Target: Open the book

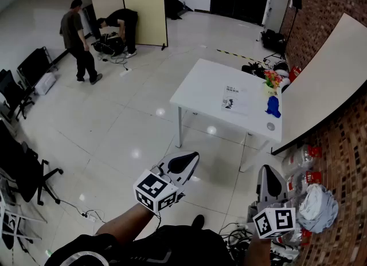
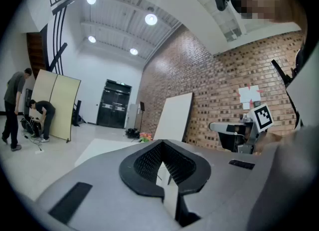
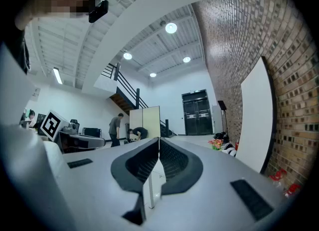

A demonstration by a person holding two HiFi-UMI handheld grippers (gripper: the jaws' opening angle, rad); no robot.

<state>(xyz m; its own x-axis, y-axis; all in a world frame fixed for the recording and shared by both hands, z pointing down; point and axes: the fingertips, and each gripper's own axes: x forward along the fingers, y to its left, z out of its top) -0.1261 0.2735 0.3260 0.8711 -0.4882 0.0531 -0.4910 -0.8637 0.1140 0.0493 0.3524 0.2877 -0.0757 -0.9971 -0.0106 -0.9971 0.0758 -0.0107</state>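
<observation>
Book (image 1: 235, 98) lay flat on white bench (image 1: 198, 84), near its right end, blue object (image 1: 273, 106) and flowers (image 1: 272, 79) just beside it. Left tongs (image 1: 191, 157) and right tongs (image 1: 269, 173) hung over floor, well apart from bench, both pressed together, nothing between. Two people (image 1: 74, 38) by folding screen (image 1: 135, 4), far left.

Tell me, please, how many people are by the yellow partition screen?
2: a standing person left of the yellow partition screen, a bent-over person before it; more may hide behind.
</observation>
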